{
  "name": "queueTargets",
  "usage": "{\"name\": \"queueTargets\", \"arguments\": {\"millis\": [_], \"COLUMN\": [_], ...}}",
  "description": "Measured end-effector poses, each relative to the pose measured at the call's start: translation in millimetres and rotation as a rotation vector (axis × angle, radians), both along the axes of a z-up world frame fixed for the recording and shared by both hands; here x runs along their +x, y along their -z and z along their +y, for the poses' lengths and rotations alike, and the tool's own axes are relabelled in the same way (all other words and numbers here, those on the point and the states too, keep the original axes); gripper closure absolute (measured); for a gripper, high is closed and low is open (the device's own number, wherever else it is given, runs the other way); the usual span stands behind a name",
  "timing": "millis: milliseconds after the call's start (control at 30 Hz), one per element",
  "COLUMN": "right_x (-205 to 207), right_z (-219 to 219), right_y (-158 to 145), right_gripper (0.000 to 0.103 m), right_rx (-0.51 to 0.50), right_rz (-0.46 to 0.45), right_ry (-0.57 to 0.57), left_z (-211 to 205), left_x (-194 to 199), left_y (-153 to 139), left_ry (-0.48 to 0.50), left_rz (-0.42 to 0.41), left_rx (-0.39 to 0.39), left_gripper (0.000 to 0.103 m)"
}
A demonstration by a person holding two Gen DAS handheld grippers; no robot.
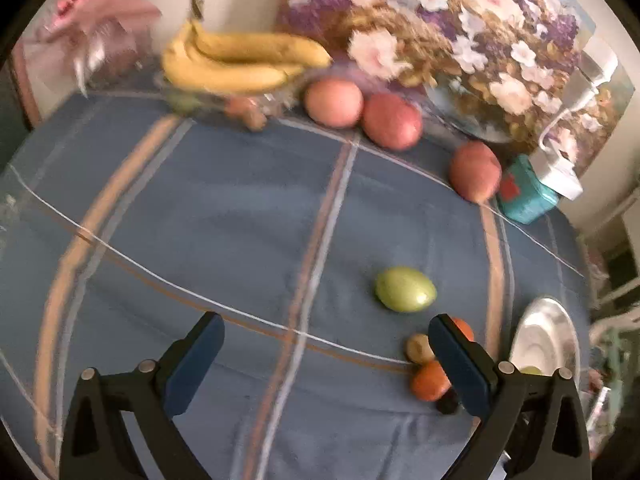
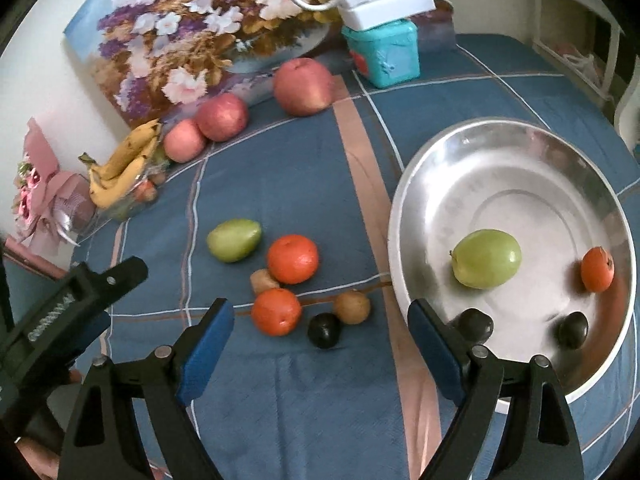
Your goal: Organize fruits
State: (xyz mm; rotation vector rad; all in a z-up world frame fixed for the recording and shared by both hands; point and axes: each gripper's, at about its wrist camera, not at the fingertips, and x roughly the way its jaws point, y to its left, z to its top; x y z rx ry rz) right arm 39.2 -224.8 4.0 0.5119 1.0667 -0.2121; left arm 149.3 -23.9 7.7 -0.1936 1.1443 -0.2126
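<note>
The dark plum (image 2: 324,330) is sat low and centre in the right wrist frame on the blue-checked desk (image 2: 288,400), just left of the steel plate (image 2: 404,208), roundish with no real long axis, unlike the green fruit (image 2: 234,240) further up-left, whose long axis is tipped up toward the right. The right gripper (image 2: 320,354) is held just over it, fingers (image 2: 206,350) spread wide with nothing clamped, so it's probably best lowered straight and closed gently, keeping clear of the orange (image 2: 276,311) and kiwi (image 2: 352,307) crowded against it. The left gripper (image 1: 326,364) is also held wide apart and empty.
</note>
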Motion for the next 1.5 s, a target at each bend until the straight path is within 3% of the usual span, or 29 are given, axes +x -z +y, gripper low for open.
{"name": "queueTargets", "arguments": {"millis": [33, 100, 167, 300, 433, 667, 967, 1200, 1367, 1500], "right_x": [1, 4, 6, 9, 12, 17, 16, 12, 1, -15], "right_z": [0, 1, 0, 0, -2, 4, 2, 0, -13, -32], "right_y": [2, 6, 11, 20, 25, 27, 38, 20, 0, -7], "right_gripper": [0.031, 0.039, 0.039, 0.052, 0.058, 0.063, 0.075, 0.077, 0.077, 0.077], "right_rx": [-0.004, -0.014, -0.013, -0.025, -0.036, -0.090, -0.104, -0.053, -0.023, -0.017], "right_rz": [0.006, 0.021, 0.032, 0.054, 0.067, 0.084, 0.105, 0.023, -0.036, -0.058], "right_ry": [-0.001, 0.001, 0.005, 0.012, 0.032, 0.031, 0.047, 0.041, 0.083, 0.141], "left_z": [-2, -4, -5, -10, -17, -31, -32, -25, -39, -69], "left_x": [1, 2, 4, 5, 3, -5, -7, -7, -14, -29], "left_y": [4, 7, 8, 5, 5, 5, 6, 11, 18, 26], "left_ry": [0.018, 0.028, 0.017, 0.033, 0.055, 0.085, 0.082, 0.045, 0.103, 0.226], "left_rz": [0.020, 0.044, 0.041, 0.008, 0.006, 0.006, 0.030, 0.058, 0.092, 0.130], "left_rx": [-0.031, -0.059, -0.078, -0.070, -0.064, -0.013, -0.024, -0.036, -0.051, -0.044], "left_gripper": [0.000, 0.000, 0.000, 0.000, 0.000, 0.001, 0.001, 0.001, 0.016, 0.038]}}
